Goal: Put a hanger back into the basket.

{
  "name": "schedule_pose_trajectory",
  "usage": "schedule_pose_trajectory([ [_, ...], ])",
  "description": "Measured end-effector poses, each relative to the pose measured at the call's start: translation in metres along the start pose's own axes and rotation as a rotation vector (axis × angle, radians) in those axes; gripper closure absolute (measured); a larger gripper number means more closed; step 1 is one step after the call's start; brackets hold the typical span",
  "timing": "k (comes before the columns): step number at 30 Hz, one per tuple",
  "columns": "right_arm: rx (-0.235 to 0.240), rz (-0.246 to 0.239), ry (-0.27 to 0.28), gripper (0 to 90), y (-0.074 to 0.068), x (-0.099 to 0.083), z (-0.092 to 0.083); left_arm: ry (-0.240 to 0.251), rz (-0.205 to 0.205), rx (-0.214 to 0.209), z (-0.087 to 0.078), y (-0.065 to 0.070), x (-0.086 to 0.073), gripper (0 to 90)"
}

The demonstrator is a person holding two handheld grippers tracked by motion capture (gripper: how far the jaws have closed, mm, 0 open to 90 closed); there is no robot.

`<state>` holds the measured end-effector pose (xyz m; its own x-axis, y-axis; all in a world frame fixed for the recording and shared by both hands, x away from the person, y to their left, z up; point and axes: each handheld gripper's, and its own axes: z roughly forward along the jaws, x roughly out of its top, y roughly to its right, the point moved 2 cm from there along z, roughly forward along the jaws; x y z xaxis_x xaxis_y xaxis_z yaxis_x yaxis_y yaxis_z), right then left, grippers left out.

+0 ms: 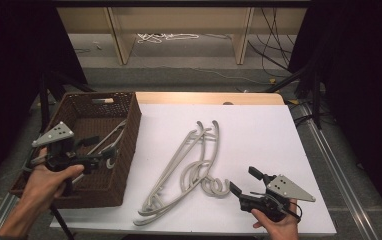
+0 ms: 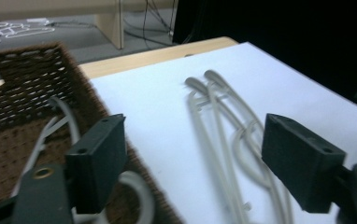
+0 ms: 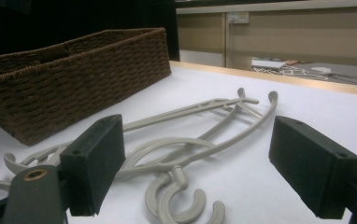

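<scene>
Now the left gripper [image 1: 93,150] gapes empty over the basket [image 1: 129,120]; the right gripper [image 1: 245,181] gapes empty beside the hangers [image 1: 179,165].

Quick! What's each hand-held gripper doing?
Left hand-held gripper: open, empty, above the basket.
Right hand-held gripper: open, empty, near the hangers.

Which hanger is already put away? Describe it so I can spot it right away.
Find the brown wicker basket at the white table's left edge. Inside it, under the open left claw, lies one pale grey plastic hanger. The other hangers lie stacked on the table, outside the basket.
</scene>
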<state>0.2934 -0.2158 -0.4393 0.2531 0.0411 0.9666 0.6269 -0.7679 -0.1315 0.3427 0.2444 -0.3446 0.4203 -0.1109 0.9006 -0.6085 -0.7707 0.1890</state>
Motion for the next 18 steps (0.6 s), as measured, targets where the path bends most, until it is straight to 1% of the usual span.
schedule_pose_trajectory([
  [1,-0.001,-0.01,-0.008,19.2,0.001,0.0,-0.001,0.01,0.001,-0.009,0.002,0.004,-0.001,17.0],
  [3,-0.003,-0.007,-0.02,19.1,0.0,0.001,-0.002,0.008,0.013,-0.017,0.007,0.017,-0.003,16.2],
  [4,0.001,-0.003,-0.008,19.0,0.0,0.0,-0.001,0.013,0.031,-0.02,0.009,0.02,-0.003,16.1],
  [5,-0.002,-0.011,-0.004,18.9,0.001,0.001,-0.001,0.015,0.036,-0.024,0.013,0.026,-0.005,16.1],
  [6,0.001,-0.002,-0.01,18.8,0.0,0.0,-0.001,-0.011,0.053,-0.032,0.016,0.031,-0.006,16.0],
  [7,-0.001,-0.007,-0.007,18.8,0.0,0.0,-0.001,-0.014,0.041,-0.033,0.02,0.036,-0.008,16.0],
  [8,-0.001,-0.005,-0.013,18.8,0.0,0.001,-0.001,-0.023,0.056,-0.047,0.024,0.041,-0.01,16.0],
  [9,-0.014,-0.009,-0.025,18.8,0.0,0.001,-0.003,-0.028,0.055,-0.06,0.027,0.045,-0.012,16.0],
  [10,-0.013,-0.009,-0.025,18.8,0.0,0.001,-0.003,-0.032,0.069,-0.083,0.032,0.048,-0.013,16.0],
  [11,-0.013,-0.009,-0.014,18.8,0.0,0.001,-0.002,-0.034,0.06,-0.082,0.035,0.052,-0.016,16.0],
  [13,-0.014,-0.009,-0.016,18.8,0.0,0.001,-0.003,-0.04,0.077,-0.089,0.043,0.059,-0.019,16.0],
  [14,-0.015,-0.008,-0.012,18.8,0.0,0.001,-0.002,-0.042,0.066,-0.09,0.047,0.064,-0.022,16.1],
  [15,-0.012,-0.007,-0.027,18.8,0.0,0.001,-0.003,-0.048,0.074,-0.097,0.05,0.067,-0.023,16.0],
  [16,-0.007,-0.009,-0.021,18.8,0.0,0.001,-0.003,-0.052,0.087,-0.107,0.054,0.071,-0.024,16.0],
  [18,-0.011,-0.011,-0.011,18.8,0.0,0.001,-0.003,-0.069,0.106,-0.109,0.061,0.082,-0.028,16.0],
])
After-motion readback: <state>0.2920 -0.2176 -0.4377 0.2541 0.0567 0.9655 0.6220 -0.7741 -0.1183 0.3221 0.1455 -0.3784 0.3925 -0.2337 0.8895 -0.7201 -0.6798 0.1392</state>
